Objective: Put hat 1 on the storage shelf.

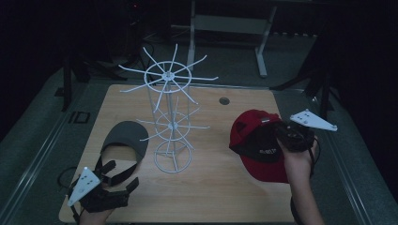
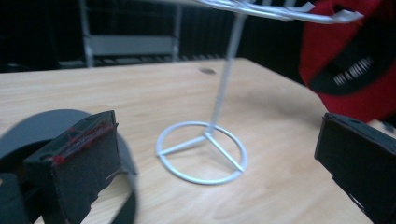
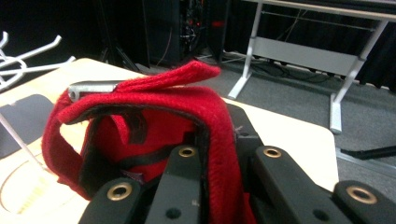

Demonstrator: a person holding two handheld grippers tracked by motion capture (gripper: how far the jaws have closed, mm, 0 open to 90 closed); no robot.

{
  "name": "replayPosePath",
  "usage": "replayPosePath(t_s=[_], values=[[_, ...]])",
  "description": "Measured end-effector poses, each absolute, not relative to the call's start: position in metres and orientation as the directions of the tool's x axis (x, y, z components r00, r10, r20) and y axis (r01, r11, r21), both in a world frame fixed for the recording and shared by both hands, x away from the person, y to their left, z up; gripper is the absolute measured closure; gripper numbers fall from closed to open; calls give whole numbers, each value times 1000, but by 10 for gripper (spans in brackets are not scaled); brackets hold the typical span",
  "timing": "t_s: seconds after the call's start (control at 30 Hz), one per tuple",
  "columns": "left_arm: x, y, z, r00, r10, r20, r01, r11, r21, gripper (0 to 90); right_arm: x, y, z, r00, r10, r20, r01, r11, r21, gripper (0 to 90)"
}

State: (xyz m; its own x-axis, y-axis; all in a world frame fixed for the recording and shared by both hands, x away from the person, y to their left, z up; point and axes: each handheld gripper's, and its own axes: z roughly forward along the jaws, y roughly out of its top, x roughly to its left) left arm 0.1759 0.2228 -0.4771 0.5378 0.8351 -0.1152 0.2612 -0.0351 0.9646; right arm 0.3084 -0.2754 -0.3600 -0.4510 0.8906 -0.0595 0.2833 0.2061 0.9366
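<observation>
While the right gripper (image 1: 281,132) is pinching the back band of the red cap (image 1: 256,147) between its closed fingers, that cap is hanging clear of the bench (image 1: 211,187) near the right edge. Its left-hand counterpart, the left gripper (image 1: 123,176), is hovering at the near left corner with fingers (image 2: 74,172) spread apart and gripping nothing. Just ahead of it, the grey cap (image 1: 124,138) is lying on the bench beside the white wire rack (image 1: 172,122), which is standing upright mid-bench.
</observation>
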Motion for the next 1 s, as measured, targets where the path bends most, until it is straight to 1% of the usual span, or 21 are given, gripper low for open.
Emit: replayPosePath(t_s=[0.1, 0.2, 0.4, 0.53, 0.67, 0.8, 0.87, 0.93, 1.0], values=[[175, 210, -465, 558, 824, -93, 248, -58, 967, 5, 306, -275, -354, -455, 888, -60, 275, 204, 940, 855], [174, 199, -452, 581, 809, -93, 221, -46, 974, 5, 302, -275, -349, -465, 884, -56, 268, 200, 942, 855], [170, 172, -421, 666, 745, -42, 144, -72, 987, 5, 296, -275, -339, -480, 876, -52, 252, 195, 948, 855], [172, 155, -404, 717, 697, -21, 116, -89, 989, 5, 293, -274, -334, -487, 871, -60, 247, 203, 948, 855], [179, 139, -394, 744, 668, -19, 109, -93, 990, 6, 292, -273, -332, -495, 867, -50, 249, 197, 948, 855], [187, 121, -387, 765, 643, 10, 88, -119, 989, 5, 289, -269, -328, -507, 860, -55, 242, 203, 949, 854], [191, 113, -385, 777, 630, 9, 91, -127, 988, 6, 288, -268, -327, -515, 856, -54, 236, 203, 950, 855], [196, 104, -382, 796, 605, -11, 109, -126, 986, 6, 286, -265, -325, -525, 849, -57, 232, 207, 951, 854], [199, 93, -379, 808, 590, 6, 99, -145, 985, 6, 285, -264, -325, -535, 843, -51, 229, 202, 952, 854]])
